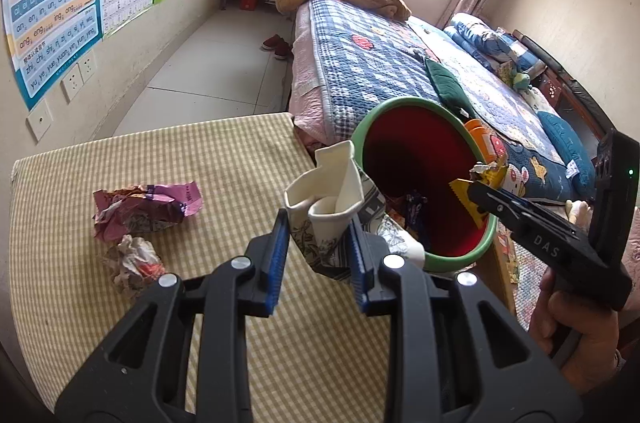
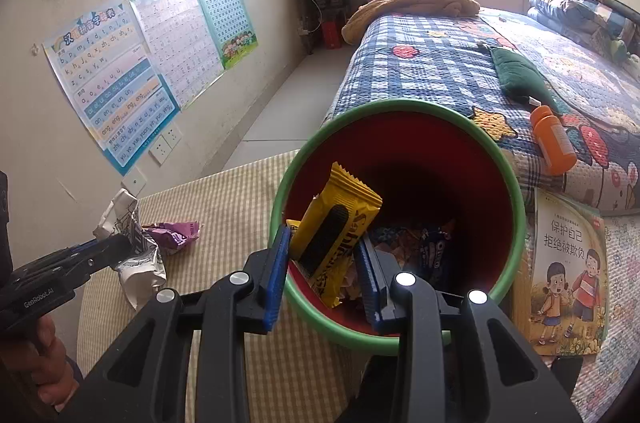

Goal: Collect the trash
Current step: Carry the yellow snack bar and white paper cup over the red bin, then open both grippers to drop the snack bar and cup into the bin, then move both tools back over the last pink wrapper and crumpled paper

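A red bin with a green rim (image 1: 400, 103) (image 2: 400, 105) stands at the table's right edge, with several wrappers inside. My left gripper (image 1: 318, 223) is shut on a crushed paper cup (image 1: 324, 199), held just left of the bin; the cup also shows in the right wrist view (image 2: 128, 223). My right gripper (image 2: 324, 235) is shut on a yellow snack wrapper (image 2: 340, 207) and holds it over the bin's mouth; the wrapper also shows in the left wrist view (image 1: 486, 179). A purple wrapper (image 1: 148, 205) (image 2: 176, 229) and a crumpled paper ball (image 1: 134, 257) lie on the table.
The table has a yellow checked cloth (image 1: 200, 151). A bed with a blue patchwork quilt (image 1: 380, 63) stands right behind the bin. An orange bottle (image 2: 554, 139) lies on the bed, and a children's book (image 2: 568, 275) lies beside the bin.
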`<state>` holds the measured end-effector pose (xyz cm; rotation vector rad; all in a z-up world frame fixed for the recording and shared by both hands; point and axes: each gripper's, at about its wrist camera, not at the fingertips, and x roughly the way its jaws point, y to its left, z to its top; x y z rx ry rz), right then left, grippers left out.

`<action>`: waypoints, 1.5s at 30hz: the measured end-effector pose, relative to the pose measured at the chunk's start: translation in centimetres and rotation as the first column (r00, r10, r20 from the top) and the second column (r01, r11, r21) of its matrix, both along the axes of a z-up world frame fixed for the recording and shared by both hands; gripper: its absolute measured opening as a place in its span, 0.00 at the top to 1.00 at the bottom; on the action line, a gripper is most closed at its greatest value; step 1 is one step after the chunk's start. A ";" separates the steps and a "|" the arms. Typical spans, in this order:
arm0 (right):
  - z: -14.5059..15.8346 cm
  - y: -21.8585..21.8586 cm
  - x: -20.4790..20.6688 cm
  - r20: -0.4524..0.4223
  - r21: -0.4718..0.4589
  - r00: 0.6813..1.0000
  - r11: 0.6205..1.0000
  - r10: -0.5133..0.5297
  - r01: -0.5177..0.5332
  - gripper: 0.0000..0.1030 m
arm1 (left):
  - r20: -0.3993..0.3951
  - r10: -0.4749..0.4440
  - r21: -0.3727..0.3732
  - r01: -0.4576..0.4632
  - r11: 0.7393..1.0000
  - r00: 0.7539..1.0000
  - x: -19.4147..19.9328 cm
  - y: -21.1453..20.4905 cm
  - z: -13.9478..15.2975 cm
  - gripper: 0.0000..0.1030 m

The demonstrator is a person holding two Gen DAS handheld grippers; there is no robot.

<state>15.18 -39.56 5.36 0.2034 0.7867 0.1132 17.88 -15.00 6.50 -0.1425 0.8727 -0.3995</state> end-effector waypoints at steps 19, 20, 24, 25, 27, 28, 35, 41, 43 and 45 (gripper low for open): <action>-2.1 -7.2 3.1 -0.016 0.013 0.997 0.997 -0.081 0.082 0.67 | -0.018 -0.146 0.025 0.146 0.989 0.989 5.0 -10.2 -1.8 0.72; -2.3 -7.4 3.2 -0.017 0.014 0.996 0.996 -0.083 0.083 0.67 | -0.023 -0.148 0.024 0.148 0.989 0.989 5.2 -10.4 -2.0 0.72; -2.5 -7.9 3.4 -0.017 0.019 0.995 0.995 -0.094 0.095 0.51 | -0.028 -0.138 0.016 0.139 0.990 0.990 5.7 -10.6 -2.3 0.50; -2.5 -8.1 3.4 -0.016 0.017 0.995 0.995 -0.098 0.098 0.49 | -0.023 -0.134 0.014 0.134 0.991 0.991 5.7 -10.5 -2.3 0.40; -2.4 -8.2 3.3 -0.014 0.017 0.994 0.994 -0.105 0.105 0.46 | -0.019 -0.122 0.003 0.122 0.993 0.992 5.6 -10.1 -2.2 0.31; -2.3 -8.3 3.2 -0.013 0.018 0.994 0.994 -0.108 0.109 0.45 | -0.019 -0.114 0.000 0.114 0.993 0.993 5.5 -9.9 -2.2 0.28; -1.5 -7.2 2.1 0.003 0.015 0.995 0.994 -0.104 0.104 0.27 | -0.005 -0.048 0.009 0.048 0.999 0.999 4.5 -7.6 -1.4 0.08; -0.2 -4.7 1.1 0.034 -0.005 0.996 0.997 -0.078 0.079 0.11 | 0.009 -0.006 0.011 0.006 1.000 1.000 3.2 -4.8 -0.6 0.06; 0.2 -3.6 0.9 0.039 -0.009 0.997 0.998 -0.066 0.066 0.09 | 0.009 0.011 0.008 -0.011 1.000 1.000 2.7 -3.6 -0.5 0.06; 0.4 -2.5 0.8 0.042 -0.012 0.998 0.999 -0.052 0.052 0.09 | 0.009 0.029 0.006 -0.029 1.000 1.000 2.2 -2.3 -0.5 0.06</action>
